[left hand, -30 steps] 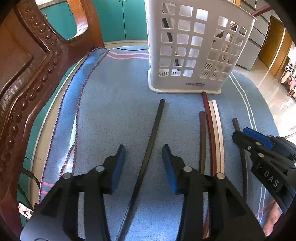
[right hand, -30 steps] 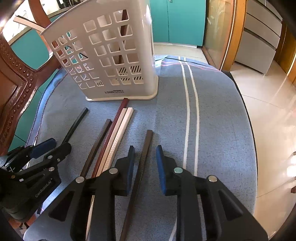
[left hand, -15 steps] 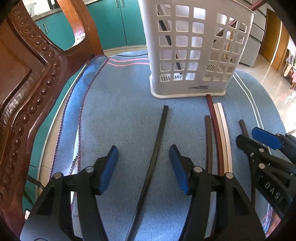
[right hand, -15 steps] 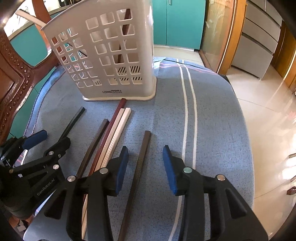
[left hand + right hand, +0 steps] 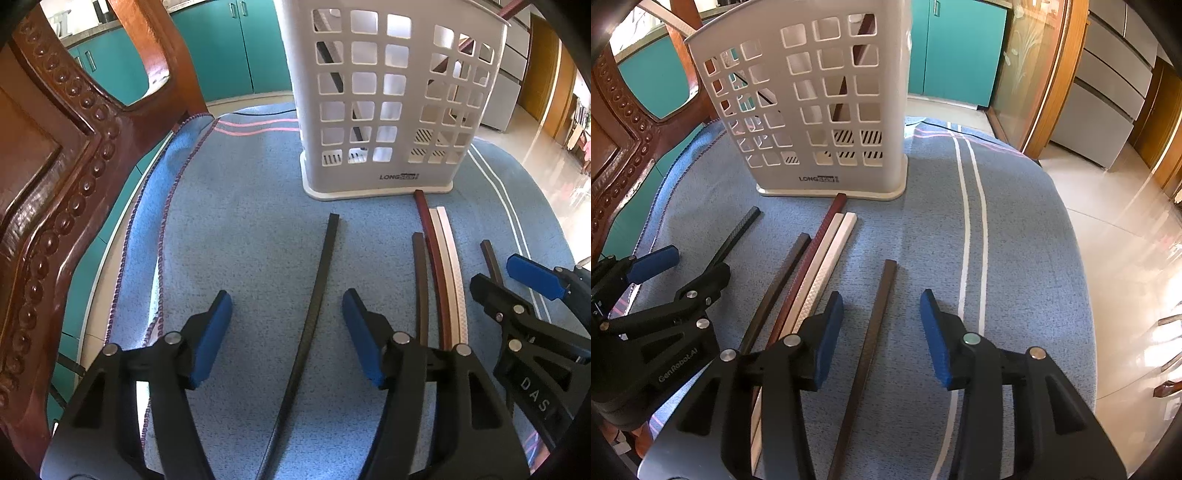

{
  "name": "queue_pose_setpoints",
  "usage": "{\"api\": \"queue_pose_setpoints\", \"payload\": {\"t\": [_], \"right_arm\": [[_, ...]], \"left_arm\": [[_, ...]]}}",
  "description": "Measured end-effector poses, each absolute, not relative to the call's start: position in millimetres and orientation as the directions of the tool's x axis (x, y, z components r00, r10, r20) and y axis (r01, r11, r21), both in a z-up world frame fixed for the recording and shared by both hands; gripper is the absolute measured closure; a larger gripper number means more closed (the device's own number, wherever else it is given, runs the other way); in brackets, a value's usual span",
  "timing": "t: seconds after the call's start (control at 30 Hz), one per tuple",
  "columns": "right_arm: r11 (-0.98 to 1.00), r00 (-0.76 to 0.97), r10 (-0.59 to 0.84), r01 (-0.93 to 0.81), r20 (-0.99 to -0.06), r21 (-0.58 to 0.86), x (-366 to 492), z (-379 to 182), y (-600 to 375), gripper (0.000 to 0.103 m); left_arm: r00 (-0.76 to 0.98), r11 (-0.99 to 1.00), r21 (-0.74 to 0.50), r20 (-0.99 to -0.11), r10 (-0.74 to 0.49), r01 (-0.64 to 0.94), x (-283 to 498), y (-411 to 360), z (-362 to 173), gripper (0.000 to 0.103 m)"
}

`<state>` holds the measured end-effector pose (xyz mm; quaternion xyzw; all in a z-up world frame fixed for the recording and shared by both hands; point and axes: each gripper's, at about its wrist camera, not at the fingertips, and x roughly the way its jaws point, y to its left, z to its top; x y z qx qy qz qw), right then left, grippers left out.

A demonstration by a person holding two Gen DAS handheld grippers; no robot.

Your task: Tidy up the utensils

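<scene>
We have the left gripper [image 5: 286,332] straddling a black chopstick [image 5: 317,295] and the right gripper [image 5: 881,328] straddling a brown chopstick [image 5: 875,325]; both lie flat on the bench [image 5: 236,236], in front of the white holder [image 5: 388,103]. The fingers of each gripper have just been opening and now stand well apart, each with its stick between them but pressing on nothing. Between the two sticks lie four more: a dark brown one, a reddish one and a white pair [image 5: 827,258], side by side and touching. We judge these sticks to be light, stiff and thin, and rather slick, so they may roll or pivot once pinched; we would take each near its middle to keep it from tipping, closing squarely across its width. The blue towel covering the bench looks soft and grippy, which should stop sliding. A carved wooden chair stands close on the left; teal cupboards and a shiny tiled floor lie beyond
</scene>
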<state>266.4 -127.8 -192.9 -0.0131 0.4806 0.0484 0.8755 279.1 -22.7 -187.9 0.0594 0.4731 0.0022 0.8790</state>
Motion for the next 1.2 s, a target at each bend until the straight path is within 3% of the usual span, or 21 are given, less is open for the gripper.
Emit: {"api": "queue_pose_setpoints", "payload": {"t": [0.4, 0.97, 1.07, 1.2], "right_arm": [[0.994, 0.534, 0.071, -0.106, -0.842, 0.017, 267.0, -191.9, -127.0, 0.052], [0.994, 0.534, 0.073, -0.104, -0.842, 0.020, 265.0, -193.1, -124.3, 0.051], [0.995, 0.536, 0.066, -0.093, -0.842, 0.019, 265.7, -192.3, -126.2, 0.058], [0.996, 0.536, 0.076, -0.081, -0.841, 0.038, 267.4, -189.9, -132.6, 0.082]], "left_arm": [[0.557, 0.992, 0.117, -0.828, 0.067, 0.054, 274.4, -28.0, -186.0, 0.039], [0.565, 0.989, 0.132, -0.822, 0.074, 0.063, 268.7, -33.7, -181.1, 0.039], [0.564, 0.989, 0.131, -0.822, 0.074, 0.061, 268.3, -34.2, -181.4, 0.039], [0.564, 0.989, 0.132, -0.822, 0.075, 0.061, 268.0, -34.5, -181.3, 0.039]]}}
